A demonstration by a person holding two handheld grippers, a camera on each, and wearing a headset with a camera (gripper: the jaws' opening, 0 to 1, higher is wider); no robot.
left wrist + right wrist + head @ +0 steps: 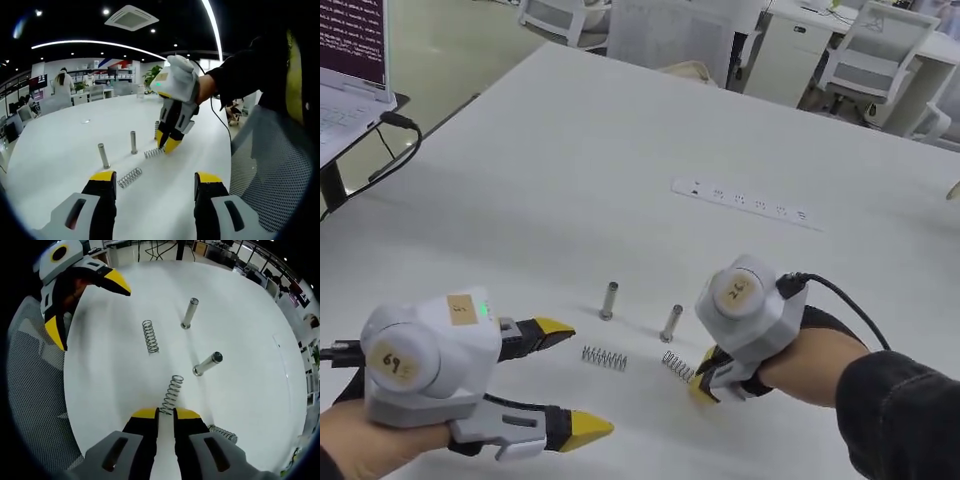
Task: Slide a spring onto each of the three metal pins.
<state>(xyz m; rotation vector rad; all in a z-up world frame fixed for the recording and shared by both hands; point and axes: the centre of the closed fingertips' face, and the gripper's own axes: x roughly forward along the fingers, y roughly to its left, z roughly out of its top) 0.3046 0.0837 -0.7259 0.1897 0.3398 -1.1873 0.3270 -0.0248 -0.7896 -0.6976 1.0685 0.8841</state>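
Right gripper (166, 413) pinches spring (171, 392) by its end, bore left free for a pin (207, 363) — left gripper (156, 177) gapes, idle.

**Left claw spread, right claw pinched low**

The left claw (582, 378) is held roughly level at the person's left, with its jaws wide apart. The right claw (705, 385) tips steeply downward, its jaws drawn close on the end of a spring (172, 394). A dark sleeve (895, 400) covers that forearm.
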